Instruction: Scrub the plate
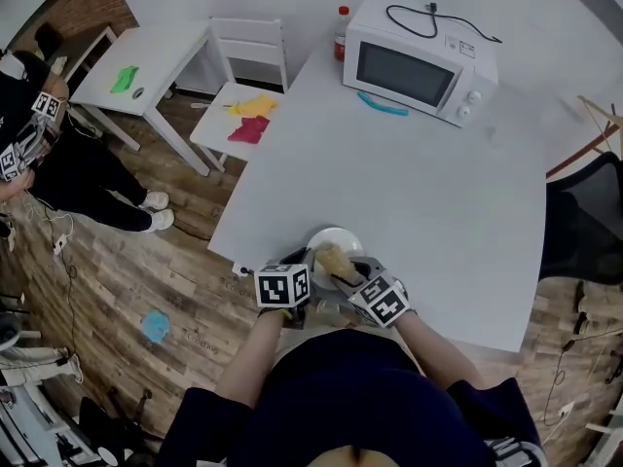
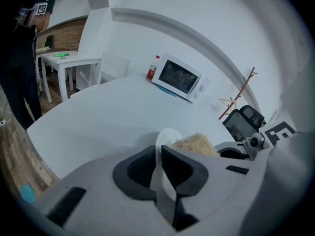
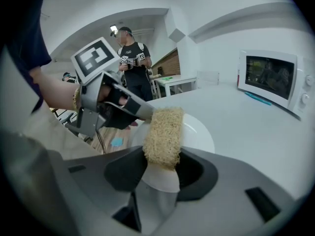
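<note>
Plate (image 1: 343, 238) rim-clamped in left gripper (image 2: 157, 151), face toward right gripper (image 3: 162, 163) — loofah pad (image 3: 164, 134) pinched there, upright.

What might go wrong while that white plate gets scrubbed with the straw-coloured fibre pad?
1. The left gripper pinches the round white plate only by its rim, near the front edge of the white table; hard scrubbing might twist it loose and over the edge.
2. The right gripper holds the straw-coloured fibrous scrub pad by one end, so it may bend or slip out.
</note>
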Tool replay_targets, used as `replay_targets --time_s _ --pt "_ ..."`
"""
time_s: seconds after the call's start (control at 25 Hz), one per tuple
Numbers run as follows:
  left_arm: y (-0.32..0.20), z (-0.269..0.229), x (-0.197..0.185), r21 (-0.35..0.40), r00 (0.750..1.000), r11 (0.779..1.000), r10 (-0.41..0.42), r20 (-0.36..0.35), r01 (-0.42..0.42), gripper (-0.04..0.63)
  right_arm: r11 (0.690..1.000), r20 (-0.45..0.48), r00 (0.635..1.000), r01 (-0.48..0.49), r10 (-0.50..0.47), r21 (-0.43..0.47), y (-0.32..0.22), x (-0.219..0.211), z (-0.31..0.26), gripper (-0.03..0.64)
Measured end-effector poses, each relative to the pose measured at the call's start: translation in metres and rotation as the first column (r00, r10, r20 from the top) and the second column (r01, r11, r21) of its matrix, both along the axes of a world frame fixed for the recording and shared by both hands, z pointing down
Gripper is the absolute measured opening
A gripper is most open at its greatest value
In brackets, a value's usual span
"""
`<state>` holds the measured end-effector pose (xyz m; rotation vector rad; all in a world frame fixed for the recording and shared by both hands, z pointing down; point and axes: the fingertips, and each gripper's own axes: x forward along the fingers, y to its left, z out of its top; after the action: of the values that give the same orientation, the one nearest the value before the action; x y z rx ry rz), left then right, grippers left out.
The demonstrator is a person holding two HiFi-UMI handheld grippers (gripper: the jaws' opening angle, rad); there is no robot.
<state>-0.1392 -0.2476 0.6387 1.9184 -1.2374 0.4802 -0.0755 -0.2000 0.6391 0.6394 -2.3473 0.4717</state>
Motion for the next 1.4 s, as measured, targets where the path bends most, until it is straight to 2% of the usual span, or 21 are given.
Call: replay_targets --time_s 0.2,0.32,0.52,0.84,1.0,1.4 --pt "-0.002 0.0 -0.005 0.003 1.0 1.0 -0.026 0.01 0.026 0.049 0.995 0.031 0.997 0.078 -0.076 -0.056 0.027 -0.006 0.004 0.172" --pt "-0.001 0.0 -0.007 0.004 1.0 1.0 -0.027 0.015 0.027 0.049 0.993 0.029 0.994 0.107 -0.106 -0.058 0.034 -0.007 0.005 0.172" --pt "-0.002 -0.002 -0.008 0.016 0.999 0.999 -0.033 0.011 0.032 0.049 0.996 0.073 0.995 0.066 -0.062 -0.06 0.019 0.0 -0.007 0.172" --pt "0.002 -0.003 -0.01 0.02 0.999 1.0 -0.023 0.022 0.023 0.049 0.997 -0.023 0.997 -0.072 0.073 0.03 -0.041 0.035 -0.004 0.172" --pt "0.003 -0.002 -0.012 0.018 1.0 1.0 -0.023 0.02 0.023 0.051 0.998 -0.073 0.996 -0.054 0.056 0.021 -0.036 0.032 0.007 0.172" --pt "0.004 0.003 -0.016 0.009 0.998 0.999 -0.047 0.03 0.047 0.051 0.999 -0.029 1.0 -0.011 0.01 -0.045 0.009 0.027 0.019 0.172"
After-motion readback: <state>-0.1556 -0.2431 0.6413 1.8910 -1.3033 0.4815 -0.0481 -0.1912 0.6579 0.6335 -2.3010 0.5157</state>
